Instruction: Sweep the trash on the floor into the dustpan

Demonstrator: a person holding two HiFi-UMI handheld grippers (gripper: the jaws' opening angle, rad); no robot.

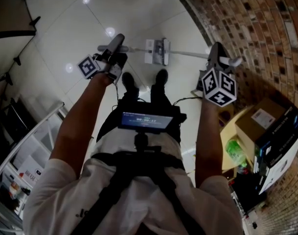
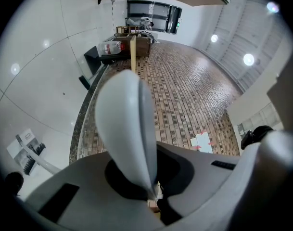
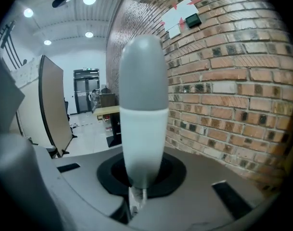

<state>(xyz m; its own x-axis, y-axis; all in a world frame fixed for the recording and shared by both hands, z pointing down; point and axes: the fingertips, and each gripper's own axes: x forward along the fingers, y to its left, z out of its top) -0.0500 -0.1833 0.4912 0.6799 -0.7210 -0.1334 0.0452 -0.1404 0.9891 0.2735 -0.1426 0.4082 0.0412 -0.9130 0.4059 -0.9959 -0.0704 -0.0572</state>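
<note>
My left gripper (image 1: 114, 53) is shut on a pale grey handle (image 1: 118, 42), which fills the middle of the left gripper view (image 2: 124, 129) between the jaws of the left gripper (image 2: 153, 196). My right gripper (image 1: 216, 58) is shut on a second handle (image 1: 229, 61), grey at the tip and white below (image 3: 141, 114), which the right gripper (image 3: 136, 196) clamps at its base. In the head view, thin white poles (image 1: 188, 54) run from both handles to a white and grey head (image 1: 156, 51) on the floor ahead of my shoes. Which one is the broom and which the dustpan I cannot tell.
A brick wall (image 1: 246, 13) curves along the right. Cardboard boxes (image 1: 266, 124) and a yellow table (image 1: 229, 131) stand at the right, close to my arm. A white shelf unit (image 1: 31, 146) is at the left, a dark board (image 1: 11, 16) at the top left. White floor tiles (image 1: 90, 23) lie ahead.
</note>
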